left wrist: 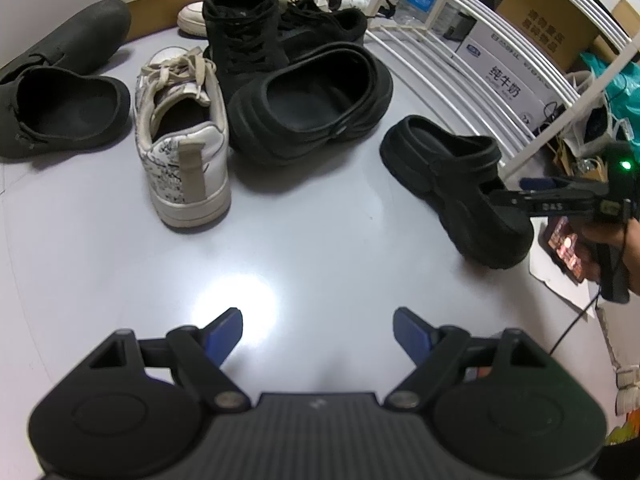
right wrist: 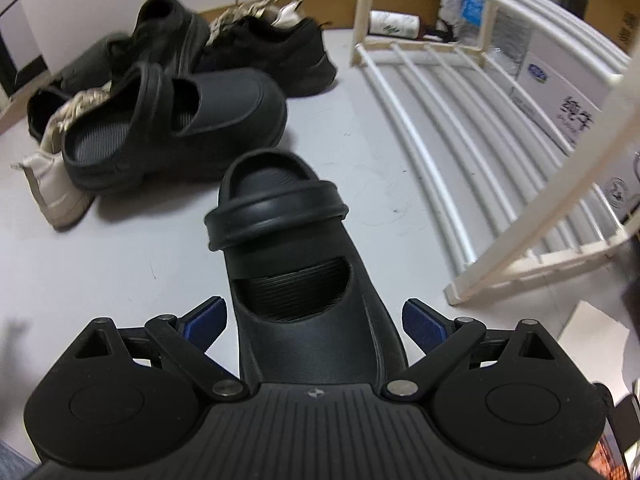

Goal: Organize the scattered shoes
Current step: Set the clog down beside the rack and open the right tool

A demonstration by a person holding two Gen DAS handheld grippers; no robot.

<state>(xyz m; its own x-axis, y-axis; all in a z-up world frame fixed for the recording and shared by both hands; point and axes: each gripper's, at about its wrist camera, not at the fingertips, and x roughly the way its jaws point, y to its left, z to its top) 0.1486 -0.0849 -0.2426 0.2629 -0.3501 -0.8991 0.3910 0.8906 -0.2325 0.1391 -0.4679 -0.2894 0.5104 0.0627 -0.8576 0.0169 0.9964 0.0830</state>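
**Right jaws** [right wrist: 314,320]: released, blue pads spread wide. The toe of the chunky black rubber clog with the heel strap [right wrist: 304,280] lies between them, and a sliver of daylight shows on each side, so nothing is pinched yet. The clog points to 12 o'clock, strap end away from me. It rests on the pale grey floor [right wrist: 120,264], as far as I can tell.

**Left jaws** [left wrist: 318,332]: also spread wide and empty, over bare floor with the pile ahead of them.

**Step in hand, my reading:** grip this clog and move it to the white slatted shoe rack [right wrist: 365,12], which stands close at 2 o'clock.

- Close across the toe box where the sides run parallel. The rubber is thick and should take a firm squeeze.
- Seat the pads low on the sidewalls. The rounded top could squirt out.
- The heel end will hang heavy, so lift slowly and keep the sole level.
- Clear the rack's near corner post before swinging in.

**Further out:**

- The matching black clog [right wrist: 180,128] sits at 11 o'clock, leaning into the pile. It should go beside this one.
- In the left view, a white printed lace-up sneaker [left wrist: 184,140] is at 11 o'clock.
- A tall black lace-up sneaker [left wrist: 244,32] is at 12 o'clock.
- A dark grey slip-on shoe [left wrist: 56,108] is at 10 o'clock.
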